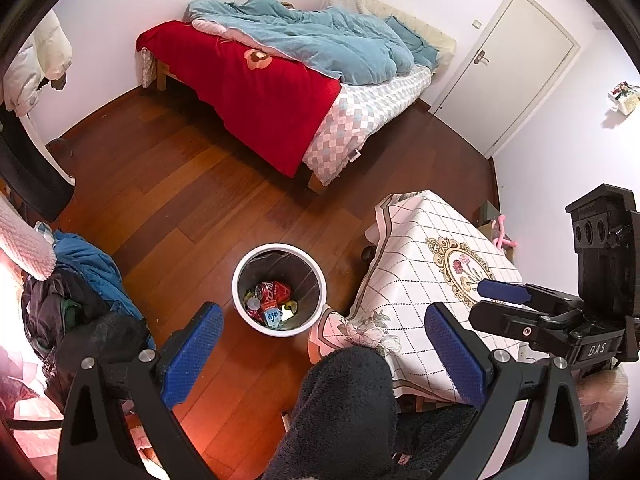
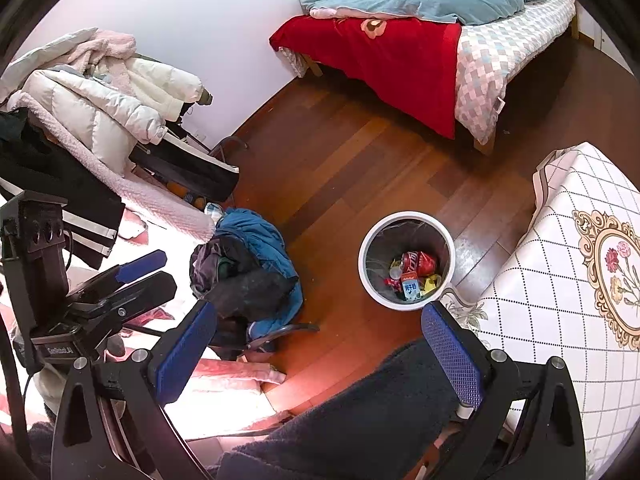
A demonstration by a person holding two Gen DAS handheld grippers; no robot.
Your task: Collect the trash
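A white round trash bin [image 1: 316, 314] stands on the wooden floor beside the table; it also shows in the right wrist view [image 2: 368, 276]. Inside it lie a crushed red can [image 1: 274, 290] [image 2: 418, 262], a small blue-and-white carton [image 1: 273, 317] [image 2: 410, 288] and other wrappers. My left gripper [image 1: 324, 334] is open and empty, held high above the floor near the bin; it also shows in the right wrist view [image 2: 146, 276]. My right gripper [image 2: 320, 336] is open and empty; it also shows over the table in the left wrist view [image 1: 496, 300].
A table with a white checked floral cloth [image 1: 424, 280] [image 2: 560, 280] stands right of the bin. A bed with red and blue covers [image 1: 280, 92] [image 2: 420, 40] is at the back. A chair piled with clothes [image 2: 248, 268] stands left. A closed door [image 1: 516, 64] is at the back right.
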